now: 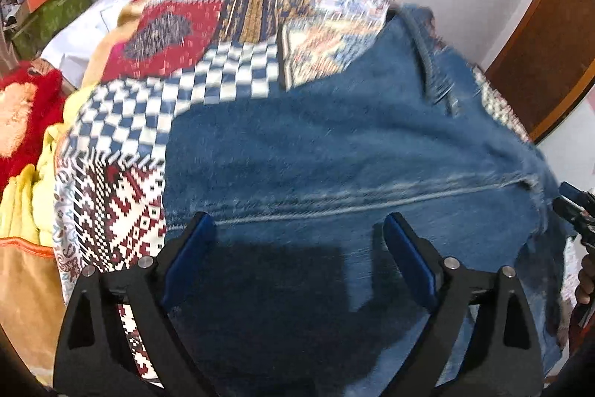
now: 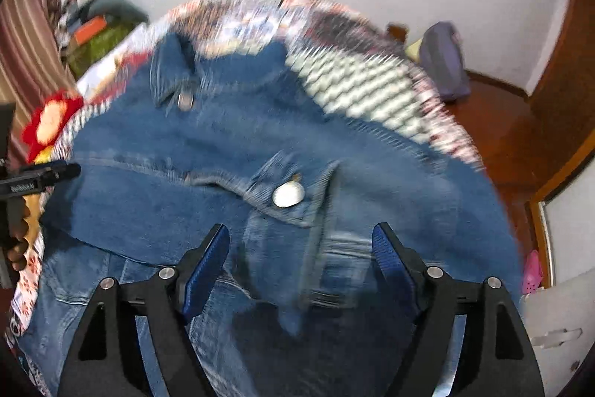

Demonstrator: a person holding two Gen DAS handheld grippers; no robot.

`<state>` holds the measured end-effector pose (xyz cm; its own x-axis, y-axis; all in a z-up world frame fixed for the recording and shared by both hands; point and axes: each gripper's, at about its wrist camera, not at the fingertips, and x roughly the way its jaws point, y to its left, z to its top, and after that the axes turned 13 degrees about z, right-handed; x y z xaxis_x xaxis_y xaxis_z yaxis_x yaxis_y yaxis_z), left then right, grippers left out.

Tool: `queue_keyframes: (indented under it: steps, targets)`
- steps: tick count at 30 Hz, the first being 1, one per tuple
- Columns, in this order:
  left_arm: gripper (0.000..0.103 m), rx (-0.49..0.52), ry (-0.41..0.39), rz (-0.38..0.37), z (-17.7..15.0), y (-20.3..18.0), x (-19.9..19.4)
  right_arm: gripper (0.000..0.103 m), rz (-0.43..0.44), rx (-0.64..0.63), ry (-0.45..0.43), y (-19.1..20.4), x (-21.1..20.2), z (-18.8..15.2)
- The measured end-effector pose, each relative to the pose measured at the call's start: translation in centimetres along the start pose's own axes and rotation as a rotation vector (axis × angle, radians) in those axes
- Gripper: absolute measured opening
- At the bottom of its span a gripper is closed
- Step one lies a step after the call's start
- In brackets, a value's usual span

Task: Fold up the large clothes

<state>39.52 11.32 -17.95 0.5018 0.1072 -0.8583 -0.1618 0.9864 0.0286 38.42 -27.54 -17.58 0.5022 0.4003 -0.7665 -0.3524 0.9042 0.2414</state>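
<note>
Both tongs stand wide apart and grip nothing: the left tongs (image 1: pixel 297 248) and the right tongs (image 2: pixel 301 255) each hang above the denim jacket (image 2: pixel 260 155), pads clear of the cloth. Jacket lies spread on a patchwork bedspread (image 1: pixel 223 25) covering the bed, chest pocket button (image 2: pixel 288 194) facing up.

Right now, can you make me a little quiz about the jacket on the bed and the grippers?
1. True or false: the right gripper is clamped on the denim jacket.
2. What does the jacket lie on? A) patchwork bedspread B) bare floor C) chair
3. What shiny round thing sits on the pocket flap?

Key: 1. False; both it and the left gripper are open above the denim. 2. A, the patchwork bedspread. 3. A metal button.
</note>
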Motion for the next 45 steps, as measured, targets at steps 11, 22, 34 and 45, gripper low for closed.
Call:
queue_keyframes:
  steps: [11,22,34,45]
  targets:
    - [0.094,0.084,-0.122,-0.04,2.4,-6.8,-4.7,0.078,-0.119,0.246,-0.024,-10.9,-9.3,-2.7]
    - [0.094,0.275,-0.049,-0.027,-1.6,-14.8,-0.5,0.077,0.194,0.816,-0.035,-20.8,-7.9,-11.6]
    - [0.094,0.369,-0.1,-0.009,-2.9,-16.9,-0.8,0.077,0.307,0.956,-0.046,-20.2,-9.3,-15.3]
    - [0.094,0.361,-0.103,0.004,-3.3,-15.8,-0.8,0.079,0.129,0.877,-0.105,-22.5,-5.1,-10.6]
